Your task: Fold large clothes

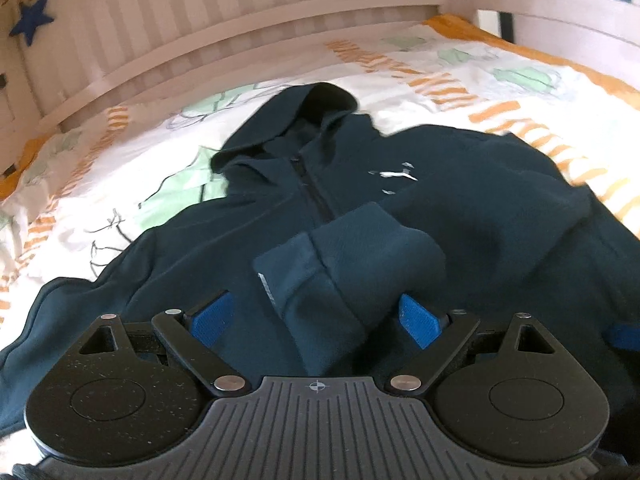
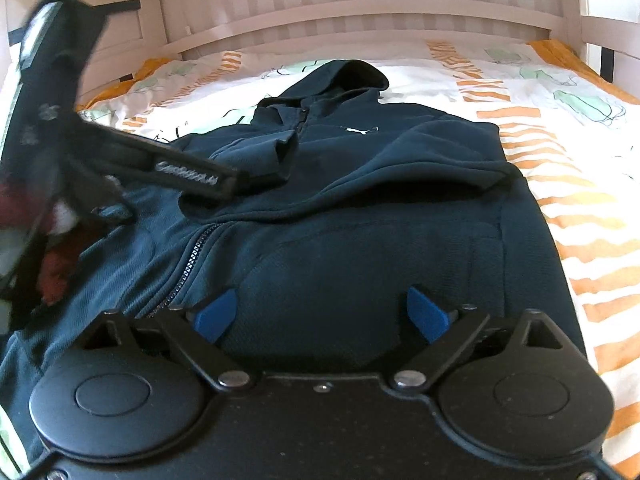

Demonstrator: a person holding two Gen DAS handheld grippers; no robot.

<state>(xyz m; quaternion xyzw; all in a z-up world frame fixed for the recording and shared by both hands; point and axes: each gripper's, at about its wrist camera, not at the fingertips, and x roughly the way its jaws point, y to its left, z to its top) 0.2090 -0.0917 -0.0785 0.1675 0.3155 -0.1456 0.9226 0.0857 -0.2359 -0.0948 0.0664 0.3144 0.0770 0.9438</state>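
A dark navy zip hoodie (image 1: 460,208) lies face up on the bed, hood toward the headboard, with a small white chest logo (image 1: 394,176). In the left wrist view a sleeve (image 1: 344,280) with its cuff is folded across the chest and lies between the blue pads of my left gripper (image 1: 318,320), whose jaws stand wide apart. In the right wrist view the hoodie (image 2: 380,208) fills the middle, its right sleeve folded across the body. My right gripper (image 2: 324,316) is open over the lower front. The left gripper (image 2: 120,152) shows blurred at the left.
The bed cover (image 1: 460,76) is white with orange stripes and green drawings. A pale slatted headboard (image 1: 240,12) runs behind the bed, with a blue star (image 1: 32,20) hanging at left. A side rail (image 2: 608,36) stands at the right.
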